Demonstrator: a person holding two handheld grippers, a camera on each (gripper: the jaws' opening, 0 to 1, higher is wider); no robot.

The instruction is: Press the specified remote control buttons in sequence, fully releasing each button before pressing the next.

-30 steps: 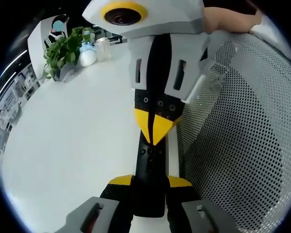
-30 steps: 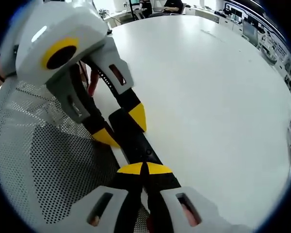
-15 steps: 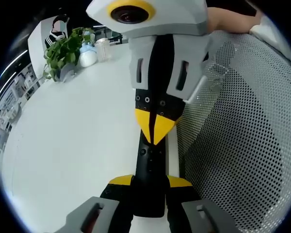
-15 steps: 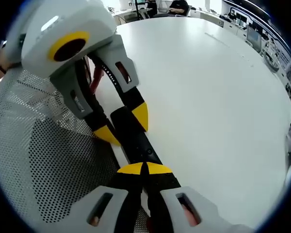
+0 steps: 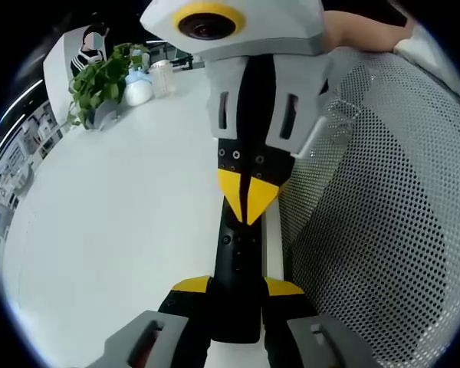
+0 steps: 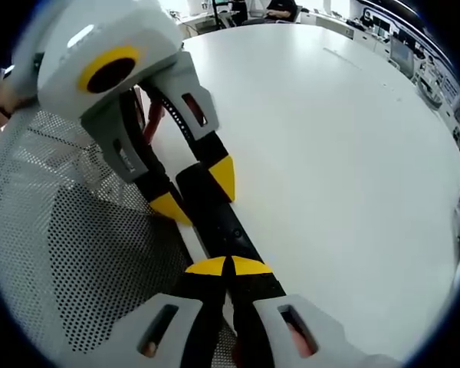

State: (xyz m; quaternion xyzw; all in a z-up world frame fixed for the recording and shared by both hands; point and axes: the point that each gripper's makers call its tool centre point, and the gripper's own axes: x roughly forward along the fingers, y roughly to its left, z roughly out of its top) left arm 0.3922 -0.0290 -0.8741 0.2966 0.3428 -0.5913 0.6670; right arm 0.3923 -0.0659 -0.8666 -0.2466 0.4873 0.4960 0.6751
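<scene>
in the left gripper view the black remote control point(image 5: 236, 276) runs from the 6 o'clock edge up toward the centre, lying along the edge of the white worktop point(image 5: 115, 222). the left gripper point(image 5: 238, 287) has its yellow-tipped fingers point(image 5: 190, 285) on either side of the remote's near end, one at its 9 o'clock flank and one at its 3 o'clock flank, closed in against the body and holding it. the right gripper point(image 5: 248, 201) comes down from 12 o'clock, its two yellow tips pressed together into one point that rests on the remote's upper face, right by a small round button. a white perforated mesh surface point(image 5: 383, 215) fills the 3 o'clock side, just beside the remote. a potted green plant point(image 5: 100, 80) and some small white containers point(image 5: 142, 86) stand on the worktop at about 10 o'clock, well apart from the remote.

in the right gripper view the right gripper point(image 6: 228, 267) rises from 6 o'clock with its fingers point(image 6: 207, 267) drawn tight together, nothing between them, their joined tip lying on the remote control point(image 6: 215, 215). the remote stretches away toward 11 o'clock, where the left gripper point(image 6: 195, 192) clasps its far end, one yellow tip on each side. the mesh surface point(image 6: 77, 261) lies at 9 o'clock, the worktop point(image 6: 337, 153) spreads from 12 to 4 o'clock.
</scene>
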